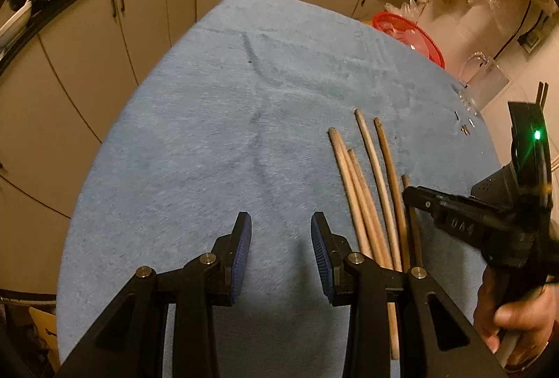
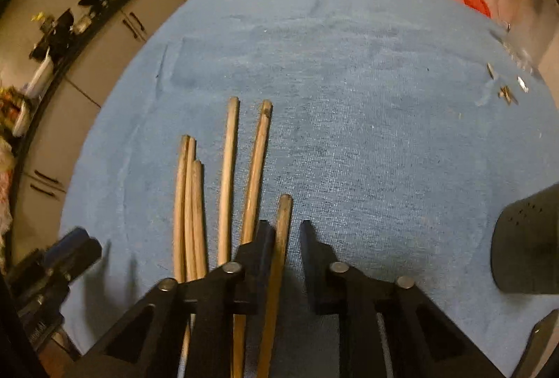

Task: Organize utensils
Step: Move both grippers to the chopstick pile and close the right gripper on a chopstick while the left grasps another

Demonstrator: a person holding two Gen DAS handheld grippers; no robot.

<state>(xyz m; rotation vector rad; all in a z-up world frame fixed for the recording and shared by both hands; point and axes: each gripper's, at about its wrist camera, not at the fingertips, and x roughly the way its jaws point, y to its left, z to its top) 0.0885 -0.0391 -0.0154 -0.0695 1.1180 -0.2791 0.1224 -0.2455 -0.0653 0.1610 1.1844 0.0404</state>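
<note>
Several wooden chopsticks [image 1: 370, 168] lie side by side, pointing away from me, on a blue cloth [image 1: 209, 133]. My right gripper [image 2: 288, 227] is tilted down over their near ends. One chopstick [image 2: 283, 213] lies between its fingers, against the left finger, with a sliver of cloth showing before the right finger. The other chopsticks [image 2: 227, 168] lie just left of it. My left gripper [image 1: 281, 220] hovers open over bare cloth to the left of the bundle, with nothing between its blue pads. A hand [image 1: 517, 322] holds the right gripper's body.
A red plastic basket [image 1: 408, 35] and a clear glass jug [image 1: 485, 80] stand at the cloth's far right edge. Small metal bits [image 2: 505, 91] lie near them. Kitchen cabinets and a counter with pans curve around the far side.
</note>
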